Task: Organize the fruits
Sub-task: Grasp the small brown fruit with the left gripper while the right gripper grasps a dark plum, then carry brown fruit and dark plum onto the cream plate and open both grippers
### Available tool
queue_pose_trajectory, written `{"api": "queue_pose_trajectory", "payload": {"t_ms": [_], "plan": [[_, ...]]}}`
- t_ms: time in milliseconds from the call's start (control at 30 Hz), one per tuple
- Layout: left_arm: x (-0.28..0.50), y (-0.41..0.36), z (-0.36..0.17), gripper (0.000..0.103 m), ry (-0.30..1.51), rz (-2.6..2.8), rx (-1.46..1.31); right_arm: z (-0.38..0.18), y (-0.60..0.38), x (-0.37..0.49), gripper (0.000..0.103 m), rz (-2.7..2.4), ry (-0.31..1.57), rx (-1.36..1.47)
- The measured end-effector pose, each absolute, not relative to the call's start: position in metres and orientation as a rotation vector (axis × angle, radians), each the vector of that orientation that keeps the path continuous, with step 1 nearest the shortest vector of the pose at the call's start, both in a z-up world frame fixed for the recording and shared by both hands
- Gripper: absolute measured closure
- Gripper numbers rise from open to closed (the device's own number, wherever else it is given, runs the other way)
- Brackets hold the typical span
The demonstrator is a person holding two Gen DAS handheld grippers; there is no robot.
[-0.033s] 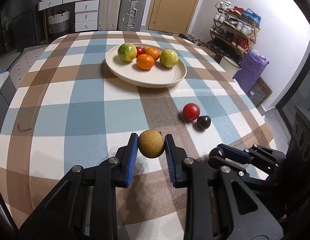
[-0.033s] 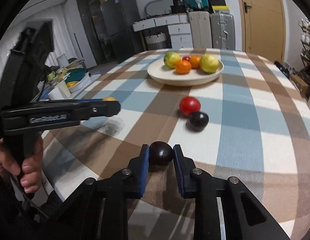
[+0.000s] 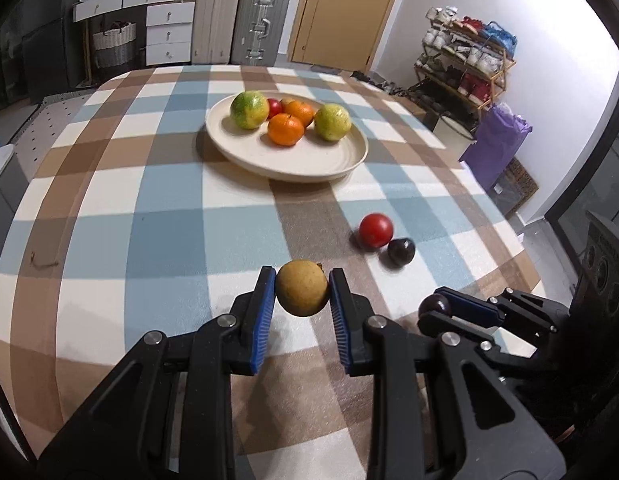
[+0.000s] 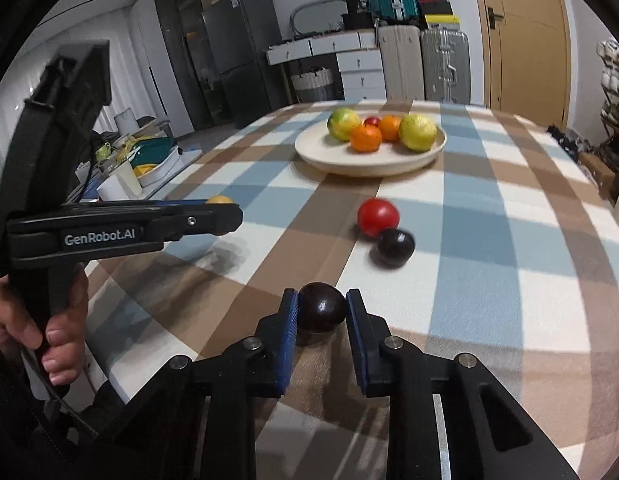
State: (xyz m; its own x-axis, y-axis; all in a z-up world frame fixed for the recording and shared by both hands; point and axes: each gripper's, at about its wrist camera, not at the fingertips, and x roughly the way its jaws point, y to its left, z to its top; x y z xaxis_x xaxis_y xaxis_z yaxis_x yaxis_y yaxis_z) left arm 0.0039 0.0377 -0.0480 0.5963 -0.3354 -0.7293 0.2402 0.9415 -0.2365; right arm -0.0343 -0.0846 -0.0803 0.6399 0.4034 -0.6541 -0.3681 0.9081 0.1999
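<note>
Checked tablecloth (image 3: 157,208): round brown fruit (image 3: 302,288) (matte, speckled).

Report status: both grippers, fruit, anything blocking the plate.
Left gripper shut on brown fruit. Right gripper shut on dark plum. Red fruit and second plum loose on the cloth, short of the plate.

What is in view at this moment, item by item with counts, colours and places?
plate: one, cream, far centre of table.
green-yellow citrus: two, on plate.
oranges: two, orange, on plate.
small red fruit: one, on plate behind.
red tomato: one, on cloth.
loose dark plum: one, touching tomato.
checked tablecloth: blue, brown, white.
brown fruit: one, in left gripper.
held dark plum: one, in right gripper.
hand: one, on left gripper's handle.
</note>
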Motion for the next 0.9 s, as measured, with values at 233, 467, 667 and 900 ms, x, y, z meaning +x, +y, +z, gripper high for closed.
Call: {"api": "queue_pose_trajectory", "payload": {"t_ms": [233,467,667,900], "plan": [[0.025,0.035,-0.036,0.079,0.851,-0.349,-0.126,-0.058,-0.106,-0.017,0.079,0.432,0.719,0.103],[0.055,0.036,-0.028,0.079,0.84,-0.339,-0.141,-0.037,-0.118,0.013,0.079,0.455,0.684,0.143],[0.088,0.038,-0.027,0.079,0.846,-0.325,-0.153,-0.031,-0.117,0.045,0.079,0.494,0.685,0.156],[0.125,0.044,-0.03,0.079,0.867,-0.315,-0.186,-0.03,-0.113,0.085,0.079,0.533,0.712,0.173]]}}
